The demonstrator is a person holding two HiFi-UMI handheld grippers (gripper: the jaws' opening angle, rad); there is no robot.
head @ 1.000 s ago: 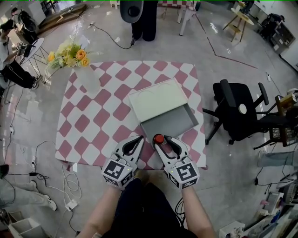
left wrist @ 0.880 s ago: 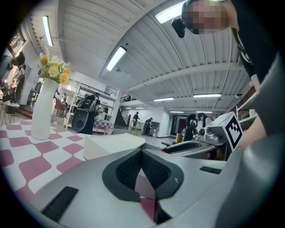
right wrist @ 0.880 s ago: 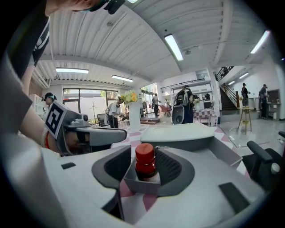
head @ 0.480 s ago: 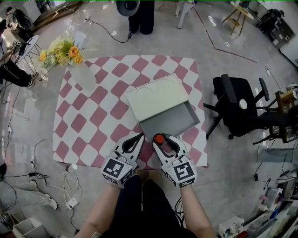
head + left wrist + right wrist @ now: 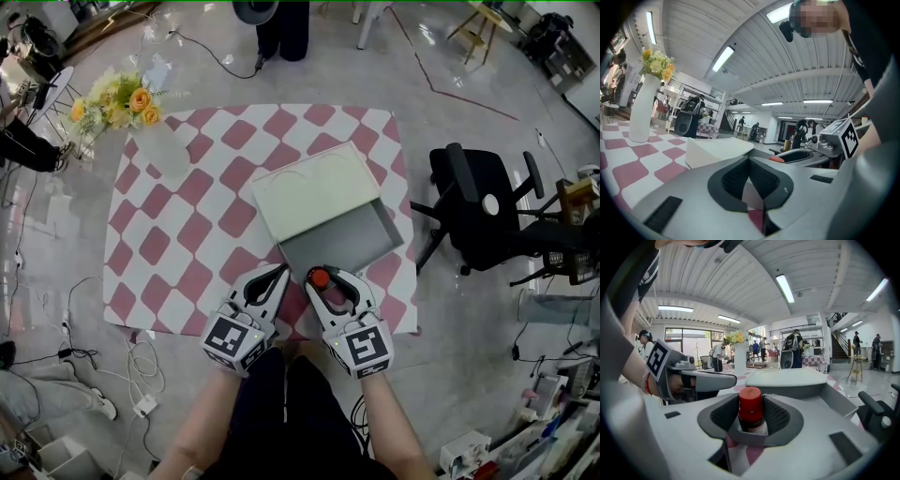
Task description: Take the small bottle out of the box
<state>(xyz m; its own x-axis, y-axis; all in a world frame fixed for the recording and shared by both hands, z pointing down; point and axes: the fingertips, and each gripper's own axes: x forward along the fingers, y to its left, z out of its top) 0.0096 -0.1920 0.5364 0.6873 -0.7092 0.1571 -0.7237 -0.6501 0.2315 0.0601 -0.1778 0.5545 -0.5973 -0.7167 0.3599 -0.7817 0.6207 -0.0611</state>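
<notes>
The small bottle (image 5: 320, 277) with a red cap stands upright on the checked cloth, just in front of the open grey box (image 5: 389, 225). My right gripper (image 5: 325, 276) is around it. In the right gripper view the bottle (image 5: 751, 411) sits between the two dark pads with a thin gap on each side, and the jaws are closing. My left gripper (image 5: 278, 272) lies beside it on the left, shut and empty, and in its own view the left gripper (image 5: 749, 171) has its pads meeting. The box's pale lid (image 5: 314, 192) lies behind the tray.
A white vase with yellow and orange flowers (image 5: 161, 148) stands at the table's far left corner. The pink-and-white checked table (image 5: 187, 234) ends just below my grippers. A black office chair (image 5: 487, 220) stands to the right, and cables lie on the floor at the left.
Both grippers and the bottle stay at the table's front edge, in front of the box. Only the head view has shifted slightly.
</notes>
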